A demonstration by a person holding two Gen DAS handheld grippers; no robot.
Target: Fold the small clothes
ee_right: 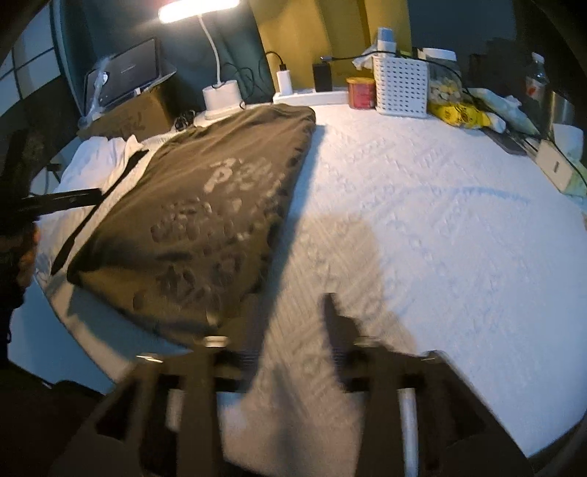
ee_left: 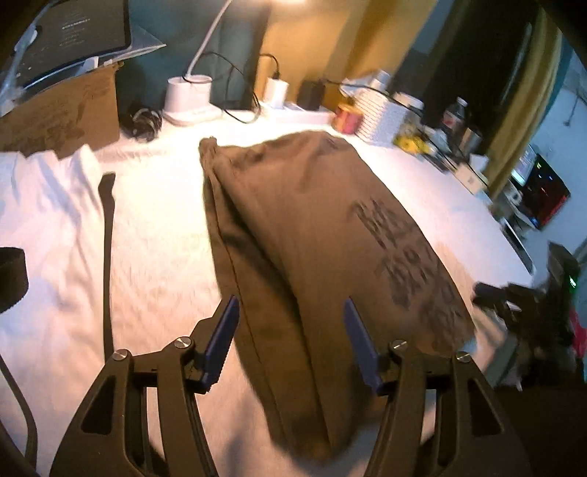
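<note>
Both tongs, left [ee_left: 291, 312] and right [ee_right: 290, 312], are spread apart and empty, brown shirt [ee_left: 312, 227] lying folded on the white worktop [ee_right: 422, 220].

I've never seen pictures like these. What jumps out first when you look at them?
The big olive-brown shirt with printed lettering lies partly folded on the white bedding, filling the middle of the left view. Right over its near edge hang the blue fingertips of the left hand-held gripper, spread open and holding nothing. Behind, a glowing desk lamp stands among clutter along the back edge.
</note>
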